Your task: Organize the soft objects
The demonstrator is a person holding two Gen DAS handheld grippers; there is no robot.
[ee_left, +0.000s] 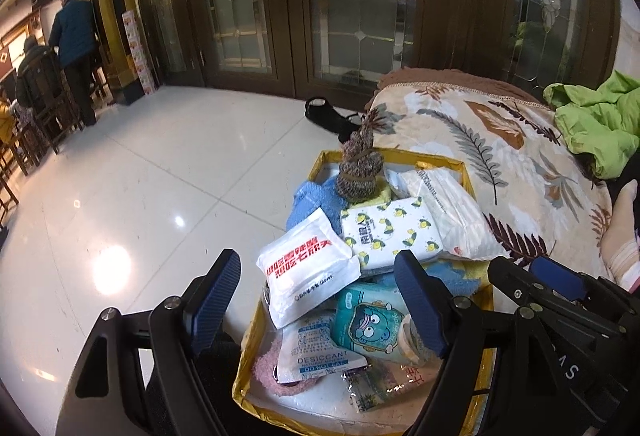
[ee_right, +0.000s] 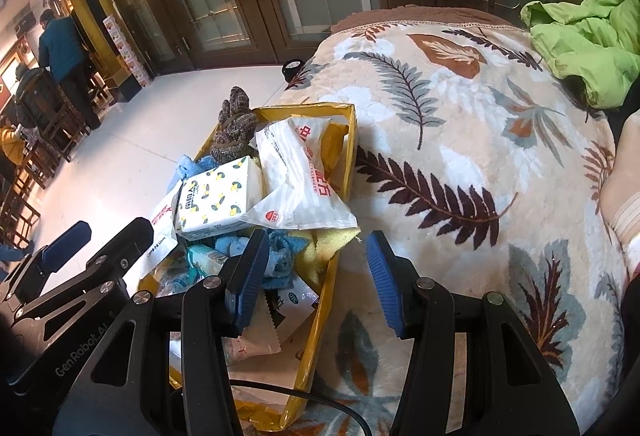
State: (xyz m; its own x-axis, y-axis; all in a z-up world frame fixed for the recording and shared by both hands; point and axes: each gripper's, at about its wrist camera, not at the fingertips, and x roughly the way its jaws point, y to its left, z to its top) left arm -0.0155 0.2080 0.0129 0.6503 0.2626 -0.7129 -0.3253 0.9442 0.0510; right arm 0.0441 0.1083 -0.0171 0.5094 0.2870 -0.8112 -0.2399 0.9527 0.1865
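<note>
Both tools hang empty: left tool (ee_left: 320, 296) spread wide over the yellow box (ee_left: 432, 156) of soft packets, right tool (ee_right: 316, 276) half-open above its rim, poised to pick.

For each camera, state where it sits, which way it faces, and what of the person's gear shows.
Left wrist: on the left claw, angled down at the yellow box; open fingers and the right claw show.
Right wrist: on the right claw, angled down over the leaf blanket; the left claw shows.
Shared: box, lemon-print pack, knitted glove.
</note>
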